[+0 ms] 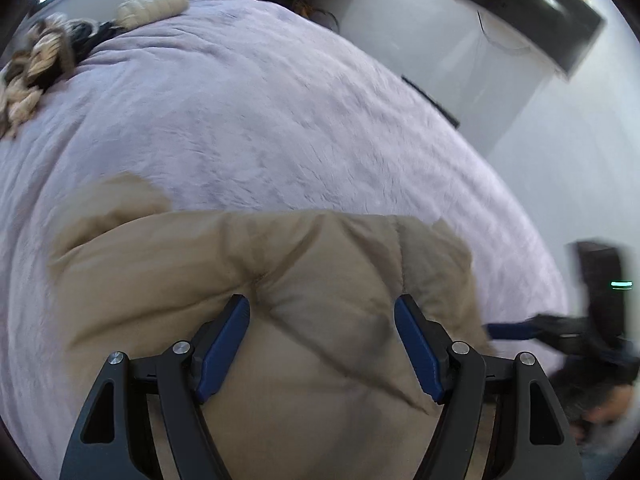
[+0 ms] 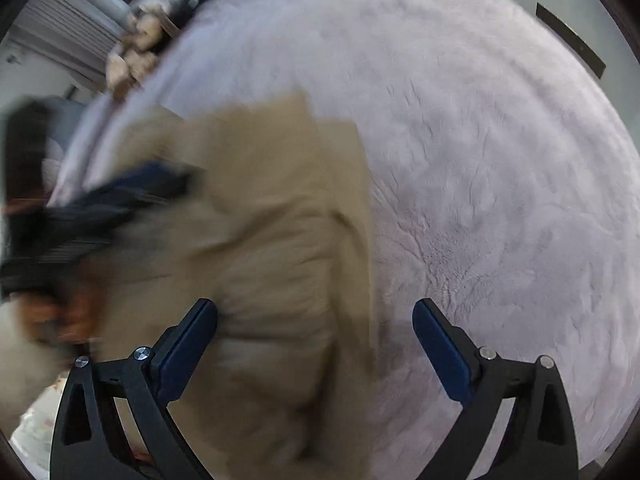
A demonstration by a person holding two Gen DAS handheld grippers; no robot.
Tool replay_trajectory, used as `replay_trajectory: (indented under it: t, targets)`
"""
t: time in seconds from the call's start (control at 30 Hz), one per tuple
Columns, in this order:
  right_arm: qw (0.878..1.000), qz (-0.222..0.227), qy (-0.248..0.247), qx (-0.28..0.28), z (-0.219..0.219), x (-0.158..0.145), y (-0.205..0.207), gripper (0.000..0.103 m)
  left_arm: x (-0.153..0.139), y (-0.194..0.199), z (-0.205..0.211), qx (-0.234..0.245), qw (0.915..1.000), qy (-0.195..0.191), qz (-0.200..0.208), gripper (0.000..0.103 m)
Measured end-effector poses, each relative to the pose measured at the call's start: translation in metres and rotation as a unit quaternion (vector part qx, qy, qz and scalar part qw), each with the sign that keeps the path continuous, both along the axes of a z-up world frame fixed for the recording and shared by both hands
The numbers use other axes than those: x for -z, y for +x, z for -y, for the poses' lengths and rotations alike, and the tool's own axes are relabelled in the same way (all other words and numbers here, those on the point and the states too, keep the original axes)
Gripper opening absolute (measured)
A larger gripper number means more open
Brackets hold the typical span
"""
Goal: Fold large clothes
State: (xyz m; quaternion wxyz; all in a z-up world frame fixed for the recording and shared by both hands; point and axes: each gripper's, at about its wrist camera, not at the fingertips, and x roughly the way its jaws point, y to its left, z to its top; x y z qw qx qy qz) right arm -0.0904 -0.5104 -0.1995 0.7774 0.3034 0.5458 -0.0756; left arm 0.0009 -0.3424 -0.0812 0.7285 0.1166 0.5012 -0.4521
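A tan quilted jacket (image 1: 256, 280) lies bunched on the lilac fleece bedspread (image 1: 256, 92). My left gripper (image 1: 322, 308) is open just above the jacket, its blue pads either side of a padded panel, holding nothing. In the right wrist view the same jacket (image 2: 272, 208) is blurred and runs from the bottom middle up to the left. My right gripper (image 2: 316, 312) is open over the jacket's right edge, with nothing between the pads. The other gripper shows at the left of the right wrist view (image 2: 100, 204), blurred.
A pile of cream and dark knitted clothes (image 1: 44, 56) lies at the bed's far left edge, next to a cream bundle (image 1: 152, 4). The lilac bedspread (image 2: 500, 160) spreads to the right of the jacket. A white wall and a dark shelf (image 1: 520, 4) stand beyond the bed.
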Motion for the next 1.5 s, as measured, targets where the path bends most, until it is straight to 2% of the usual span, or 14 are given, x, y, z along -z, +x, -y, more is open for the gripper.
replay_trajectory:
  t: [0.03,0.1,0.17,0.27,0.33,0.43,0.53,0.57,0.83,0.97,1.03,1.13,1.23,1.5]
  targets:
    - [1.0,0.002,0.021,0.003,0.004,0.006,0.0,0.099,-0.007,0.003,-0.015,-0.013,0.9999,-0.003,-0.003,0.075]
    - [0.997,0.011,0.07,0.009,0.014,0.019,0.0,0.099,-0.012,0.009,-0.043,-0.038,0.999,-0.004,-0.021,0.103]
    - [0.994,0.016,0.105,0.005,0.02,0.031,-0.001,0.099,-0.014,0.013,-0.078,-0.066,0.9968,-0.018,-0.041,0.103]
    - [0.987,0.025,0.16,0.0,0.028,0.048,-0.004,0.099,0.004,0.02,-0.128,-0.107,0.9875,-0.023,-0.114,0.103]
    - [0.982,0.033,0.186,-0.006,0.031,0.056,-0.003,0.099,0.033,0.023,-0.157,-0.132,0.9711,-0.034,-0.196,0.103]
    - [0.975,0.044,0.218,-0.02,0.033,0.066,-0.001,0.099,0.074,0.024,-0.185,-0.166,0.9378,-0.071,-0.296,0.103]
    - [0.967,0.053,0.248,-0.039,0.032,0.072,0.004,0.099,0.097,0.023,-0.191,-0.166,0.9169,-0.122,-0.341,0.103]
    - [0.964,0.054,0.257,-0.045,0.031,0.076,0.011,0.099,0.102,0.023,-0.19,-0.164,0.9144,-0.128,-0.347,0.102]
    - [0.95,0.059,0.298,-0.067,0.021,0.088,0.03,0.099,0.125,0.016,-0.178,-0.132,0.919,-0.125,-0.35,0.103]
    - [0.946,0.049,0.314,-0.065,0.009,0.093,0.039,0.096,0.125,0.008,-0.171,-0.13,0.9268,-0.108,-0.335,0.103]
    - [0.943,0.056,0.323,-0.062,0.006,0.09,0.039,0.076,0.12,0.005,-0.175,-0.135,0.9293,-0.109,-0.326,0.099]
    - [0.941,0.073,0.324,-0.058,0.004,0.08,0.032,0.055,0.112,-0.002,-0.182,-0.139,0.9298,-0.123,-0.318,0.083]
    - [0.939,0.088,0.327,-0.055,0.0,0.069,0.024,0.049,0.101,-0.013,-0.194,-0.139,0.9311,-0.139,-0.307,0.077]
    - [0.936,0.142,0.316,-0.055,-0.017,0.029,0.011,0.048,0.065,0.007,-0.227,-0.145,0.9294,-0.197,-0.277,0.077]
